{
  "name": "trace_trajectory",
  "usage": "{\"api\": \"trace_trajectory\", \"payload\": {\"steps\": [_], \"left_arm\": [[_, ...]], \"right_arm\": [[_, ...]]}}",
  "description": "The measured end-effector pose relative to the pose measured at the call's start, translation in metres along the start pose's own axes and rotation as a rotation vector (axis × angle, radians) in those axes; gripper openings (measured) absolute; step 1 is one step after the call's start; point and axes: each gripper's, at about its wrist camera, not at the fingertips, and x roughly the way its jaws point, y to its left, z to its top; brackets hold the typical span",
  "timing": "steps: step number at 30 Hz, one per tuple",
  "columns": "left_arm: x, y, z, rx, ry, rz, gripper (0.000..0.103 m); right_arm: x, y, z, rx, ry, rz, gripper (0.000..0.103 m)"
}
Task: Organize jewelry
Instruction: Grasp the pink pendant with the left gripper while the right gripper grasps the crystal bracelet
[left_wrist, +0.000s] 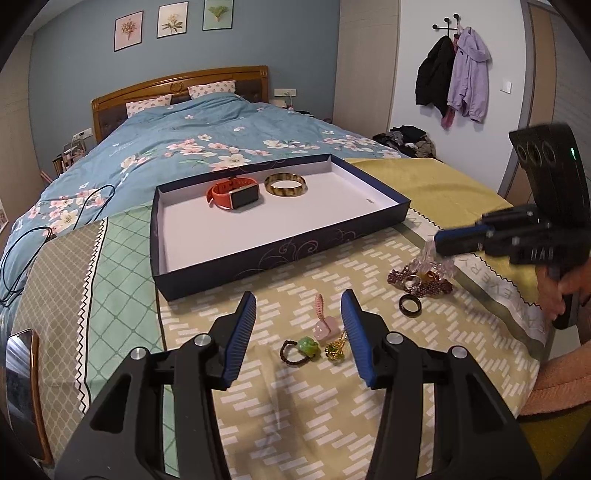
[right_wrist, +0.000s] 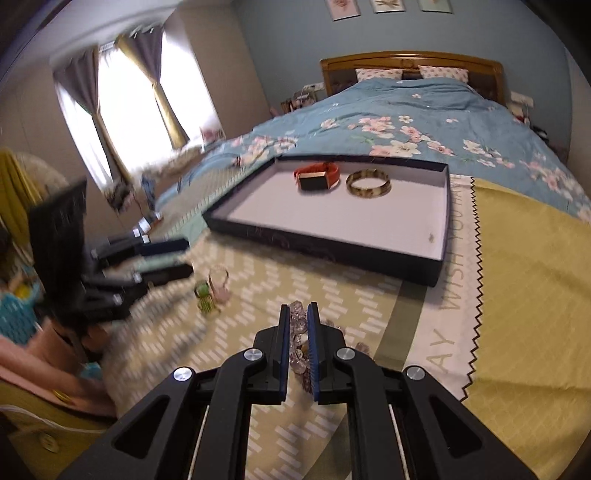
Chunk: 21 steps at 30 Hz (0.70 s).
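While the right gripper (right_wrist: 298, 314) is pinched narrow on the clear bead bracelet (right_wrist: 297, 334), its pads pressing the beads on the bedspread (right_wrist: 332, 295), the left gripper (left_wrist: 298, 306) stands half open above the charms (left_wrist: 317, 338), touching nothing. Watch (left_wrist: 236, 194) and bangle (left_wrist: 285, 184) lie side by side in the tray (left_wrist: 280, 251); a black ring (left_wrist: 410, 305) lies near the garnet beads (left_wrist: 421, 282).
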Motion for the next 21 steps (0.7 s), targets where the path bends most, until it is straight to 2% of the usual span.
{"api": "trace_trajectory", "payload": {"steps": [7,12,21], "left_arm": [[0.008,-0.008,0.000,0.030,0.024,-0.038,0.047],[0.014,-0.005,0.001,0.016,0.039,-0.053,0.047],[0.032,-0.012,0.003,0.044,0.110,-0.060,0.039]], "right_arm": [[-0.015,-0.010,0.014,0.067,-0.066,0.041,0.008],[-0.023,-0.016,0.019,0.100,-0.106,0.069,0.008],[-0.025,-0.017,0.024,0.111,-0.135,0.087,0.008]]}}
